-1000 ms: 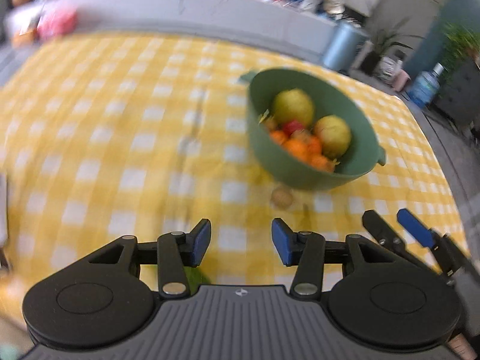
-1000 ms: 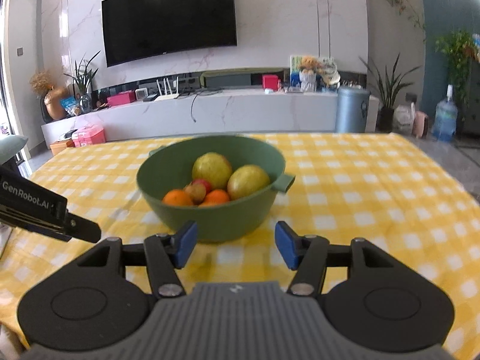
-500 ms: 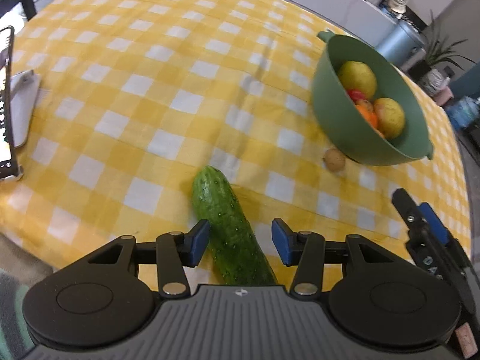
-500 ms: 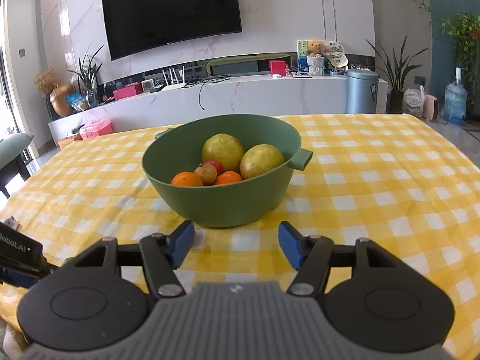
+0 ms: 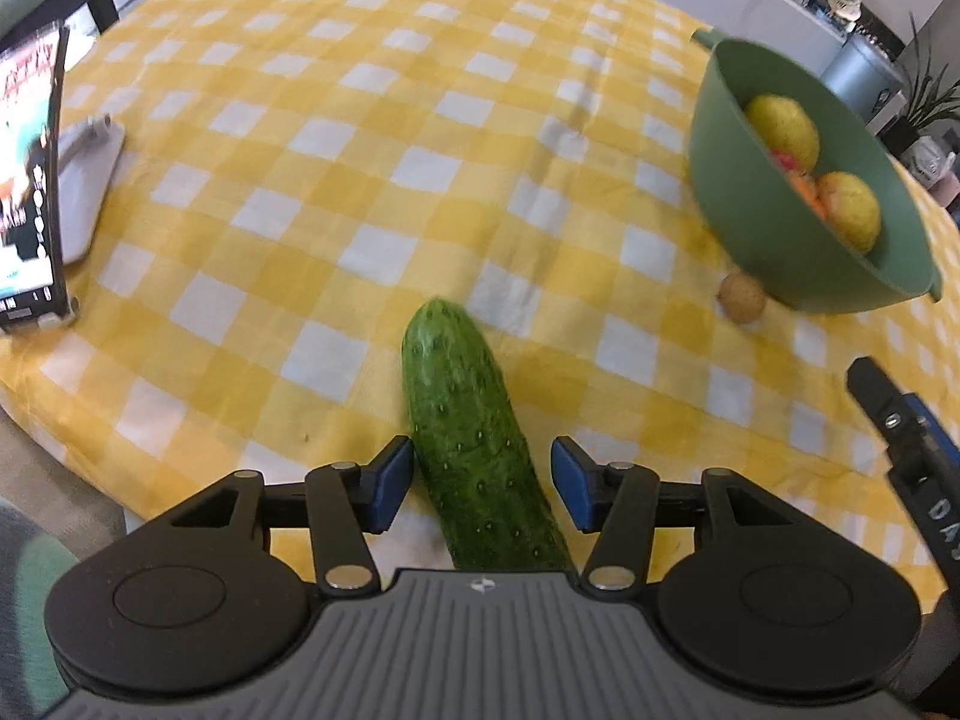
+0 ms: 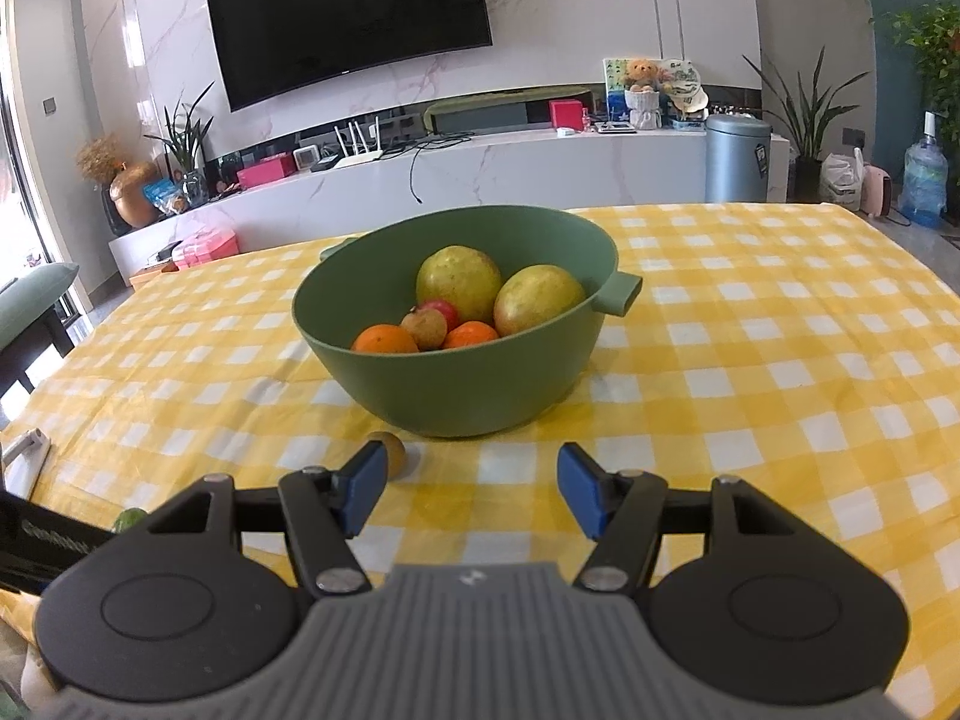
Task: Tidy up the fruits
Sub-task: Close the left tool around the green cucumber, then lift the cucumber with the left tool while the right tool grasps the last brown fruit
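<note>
A green cucumber [image 5: 474, 438] lies on the yellow checked tablecloth near the front edge. My left gripper [image 5: 483, 480] points down over it with its jaws opening. The cucumber lies between the pads, with a gap at the right pad. A green bowl [image 5: 774, 258] at the right holds two yellow-green fruits and oranges. A small brown fruit [image 5: 742, 298] rests on the cloth beside it. In the right wrist view my right gripper [image 6: 471, 483] hovers open and empty in front of the bowl [image 6: 456, 396]. The brown fruit [image 6: 393, 450] sits just beyond its left finger.
A lit screen on a grey stand [image 5: 30, 192] is propped at the table's left edge. The cloth's front edge [image 5: 72, 420] drops off close to the cucumber. Beyond the table stand a marble TV cabinet [image 6: 480, 174] and a grey bin [image 6: 737, 159].
The left gripper tipped downward and sank, so the cucumber came in between its fingers, and its jaws widened. The right gripper barely moved; the brown fruit now shows by its left finger.
</note>
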Demonstrator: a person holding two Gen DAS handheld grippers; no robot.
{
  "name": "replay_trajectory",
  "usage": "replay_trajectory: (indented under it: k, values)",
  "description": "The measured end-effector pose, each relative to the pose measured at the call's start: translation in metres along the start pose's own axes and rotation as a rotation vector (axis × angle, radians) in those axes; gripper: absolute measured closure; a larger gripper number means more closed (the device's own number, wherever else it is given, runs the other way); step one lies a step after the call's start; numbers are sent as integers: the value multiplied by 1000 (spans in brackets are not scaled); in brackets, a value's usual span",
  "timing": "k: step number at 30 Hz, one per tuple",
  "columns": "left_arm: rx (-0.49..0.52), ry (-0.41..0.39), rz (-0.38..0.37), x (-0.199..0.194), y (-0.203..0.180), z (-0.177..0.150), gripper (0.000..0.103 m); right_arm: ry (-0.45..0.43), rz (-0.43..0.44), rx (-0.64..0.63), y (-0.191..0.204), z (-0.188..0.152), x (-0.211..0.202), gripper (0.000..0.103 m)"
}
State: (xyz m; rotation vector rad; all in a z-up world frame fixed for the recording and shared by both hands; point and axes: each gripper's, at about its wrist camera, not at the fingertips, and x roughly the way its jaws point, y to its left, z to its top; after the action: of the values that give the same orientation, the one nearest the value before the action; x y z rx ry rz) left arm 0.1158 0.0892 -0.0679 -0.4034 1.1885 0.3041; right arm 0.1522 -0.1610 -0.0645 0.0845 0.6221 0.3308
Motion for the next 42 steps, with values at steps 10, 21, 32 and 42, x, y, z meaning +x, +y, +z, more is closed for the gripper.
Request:
replay_trajectory:
  k: [10, 21, 32, 42]
  values:
    - [6, -45, -11, -2, -1, -4, 56, 33, 2, -17, 3, -2, 7, 40]
    - [201, -168, -152, -13, -21, 18, 59, 67, 22, -48, 8, -4, 14, 40]
    - [317, -133, -295, 22, -33, 58, 59, 59, 50, -144, 29, -4, 32, 45]
    - [367, -157, -288, 30, -37, 50, 57, 77, 32, -160, 29, -3, 50, 66]
